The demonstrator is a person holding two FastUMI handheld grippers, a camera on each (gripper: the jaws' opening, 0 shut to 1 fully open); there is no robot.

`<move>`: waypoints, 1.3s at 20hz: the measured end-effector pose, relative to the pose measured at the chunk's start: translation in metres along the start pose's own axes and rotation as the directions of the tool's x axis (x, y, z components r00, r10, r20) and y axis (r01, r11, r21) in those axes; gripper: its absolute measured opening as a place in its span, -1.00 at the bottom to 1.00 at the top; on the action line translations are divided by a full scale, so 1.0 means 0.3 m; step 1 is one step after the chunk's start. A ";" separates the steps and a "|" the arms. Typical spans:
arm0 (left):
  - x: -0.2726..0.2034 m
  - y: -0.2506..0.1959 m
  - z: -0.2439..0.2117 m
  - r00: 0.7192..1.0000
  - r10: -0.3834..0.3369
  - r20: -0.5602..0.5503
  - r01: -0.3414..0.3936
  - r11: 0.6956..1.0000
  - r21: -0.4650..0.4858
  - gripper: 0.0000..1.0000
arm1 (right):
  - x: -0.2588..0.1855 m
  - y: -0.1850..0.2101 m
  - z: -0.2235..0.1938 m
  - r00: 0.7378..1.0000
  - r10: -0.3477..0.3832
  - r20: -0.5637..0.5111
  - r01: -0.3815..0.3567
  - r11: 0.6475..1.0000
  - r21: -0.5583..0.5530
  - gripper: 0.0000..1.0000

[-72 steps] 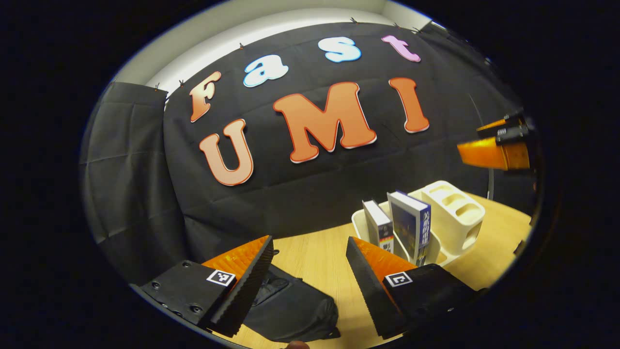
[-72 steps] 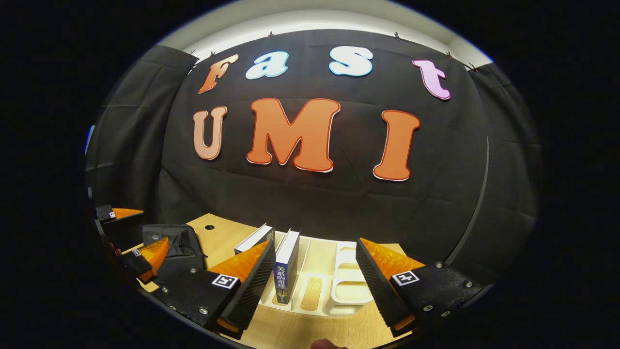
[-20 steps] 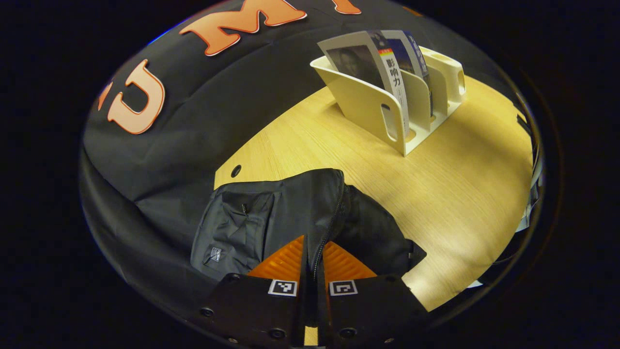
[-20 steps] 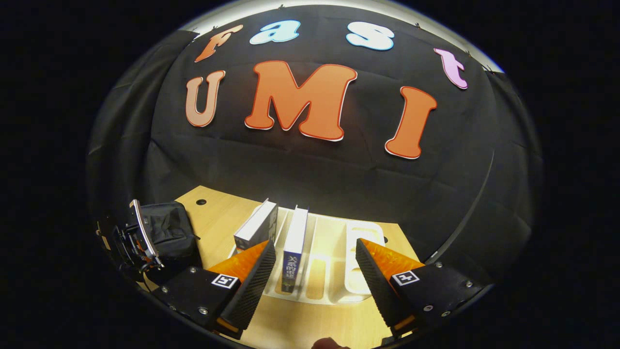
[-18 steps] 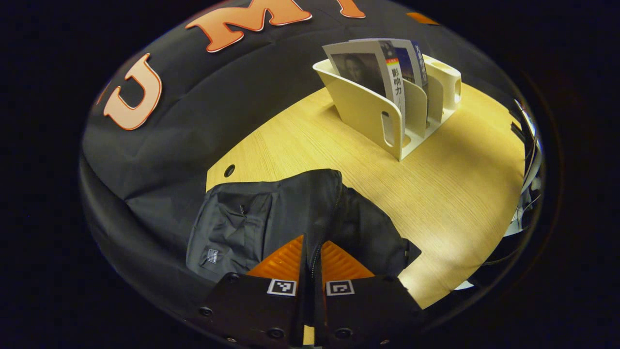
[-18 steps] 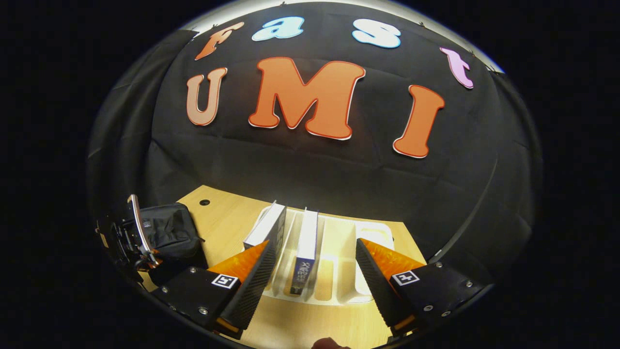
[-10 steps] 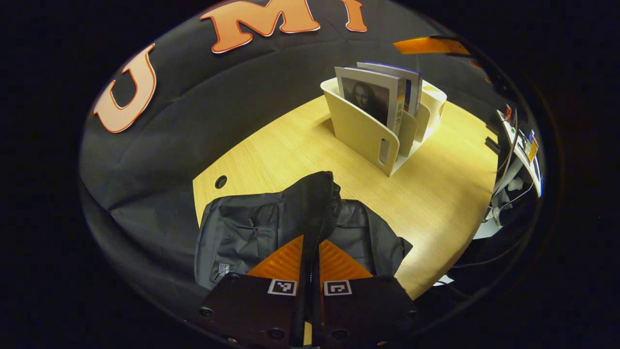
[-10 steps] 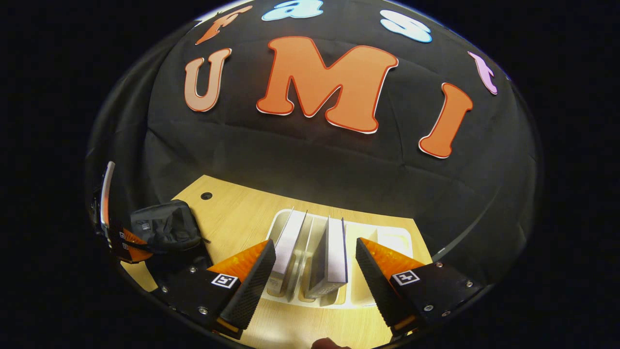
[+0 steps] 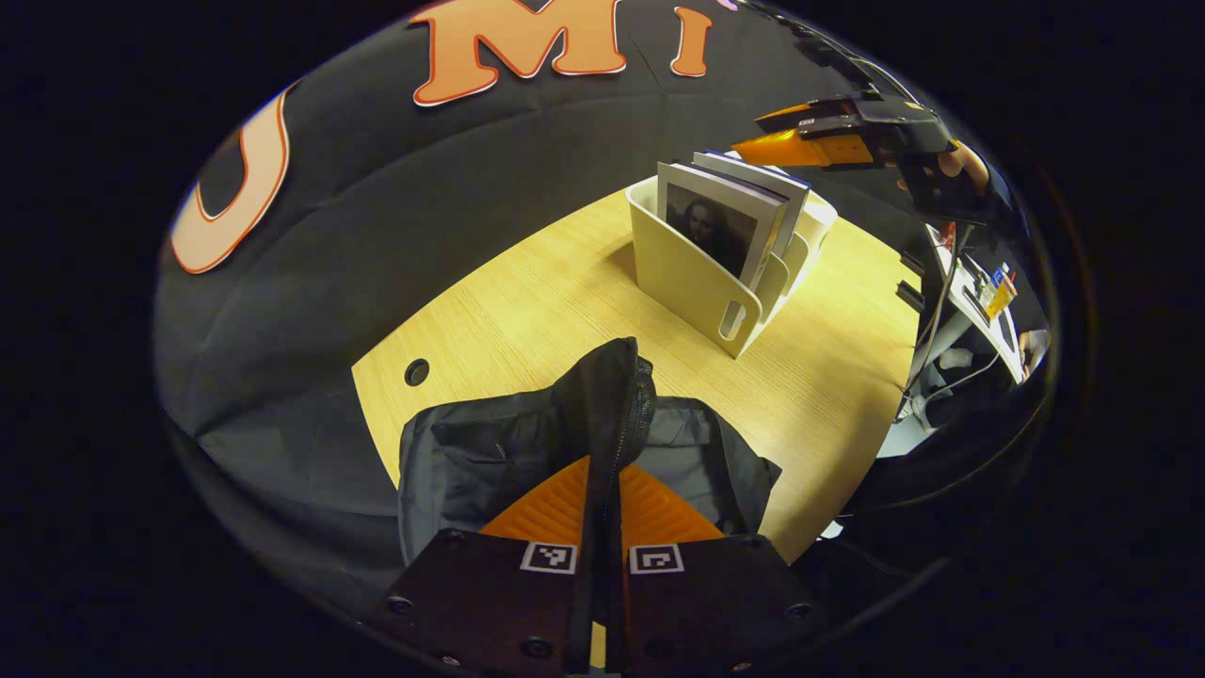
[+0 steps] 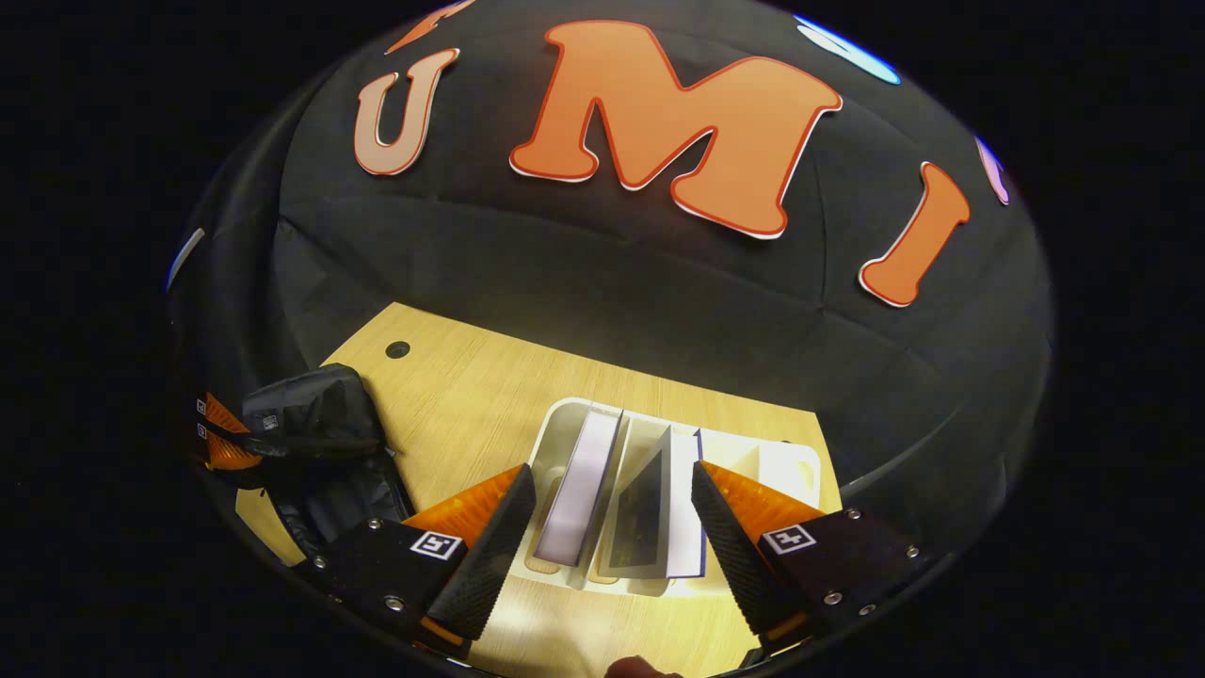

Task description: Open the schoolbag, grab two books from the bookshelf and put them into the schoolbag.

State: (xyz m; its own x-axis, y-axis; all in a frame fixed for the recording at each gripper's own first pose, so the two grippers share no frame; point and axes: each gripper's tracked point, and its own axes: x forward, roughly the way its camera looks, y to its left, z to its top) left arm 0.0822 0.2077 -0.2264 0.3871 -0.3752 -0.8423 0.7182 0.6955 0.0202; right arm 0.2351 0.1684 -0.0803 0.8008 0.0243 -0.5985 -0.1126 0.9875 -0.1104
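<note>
Schoolbag (image 9: 471, 452) flap being lifted higher off the tabletop (image 9: 565, 292) by the left hand-held gripper (image 9: 602, 513), clenched on its zipper edge, while the right hand-held gripper (image 10: 607, 527), fingers spread, is descending over two books (image 10: 650, 504) in the bookshelf (image 10: 555, 424) directly ahead, opening nearly done.

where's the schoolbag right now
In the left gripper view the schoolbag lies on the table's near edge, its zipper flap pinched in the left tool, bookshelf beyond it.
</note>
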 end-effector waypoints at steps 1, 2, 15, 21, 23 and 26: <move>-0.007 0.007 0.010 1.000 -0.014 -0.008 0.014 1.000 0.005 -0.87 | 0.012 0.013 -0.008 1.000 0.013 -0.022 -0.013 1.000 0.007 0.99; -0.008 0.017 0.014 1.000 -0.025 -0.017 0.025 1.000 0.015 -0.87 | 0.022 0.028 -0.014 0.998 0.026 -0.051 -0.026 1.000 0.014 0.99; -0.030 0.068 0.064 0.992 -0.096 -0.079 0.105 0.987 0.123 -0.87 | 0.226 0.063 -0.098 0.904 0.117 -0.412 -0.084 0.992 0.098 0.99; -0.028 0.079 0.072 0.988 -0.120 -0.096 0.132 0.982 0.133 -0.87 | 0.279 0.078 -0.152 0.837 0.128 -0.532 -0.037 0.983 0.178 0.52; -0.039 0.072 0.066 0.985 -0.138 -0.101 0.150 0.981 0.121 -0.87 | 0.282 0.097 -0.159 0.819 0.142 -0.557 -0.031 0.978 0.204 0.25; -0.027 0.084 0.075 0.980 -0.170 -0.106 0.181 0.978 0.101 -0.87 | 0.253 0.108 -0.159 0.796 0.152 -0.586 0.000 0.968 0.251 -0.30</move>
State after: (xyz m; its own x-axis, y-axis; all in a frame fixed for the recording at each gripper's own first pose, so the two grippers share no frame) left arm 0.1103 0.2145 -0.2069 0.1953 -0.4209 -0.8858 0.8312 0.5504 -0.0783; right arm 0.2642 0.1947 -0.1670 0.2759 0.0779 -0.9580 0.0391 0.9950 0.0922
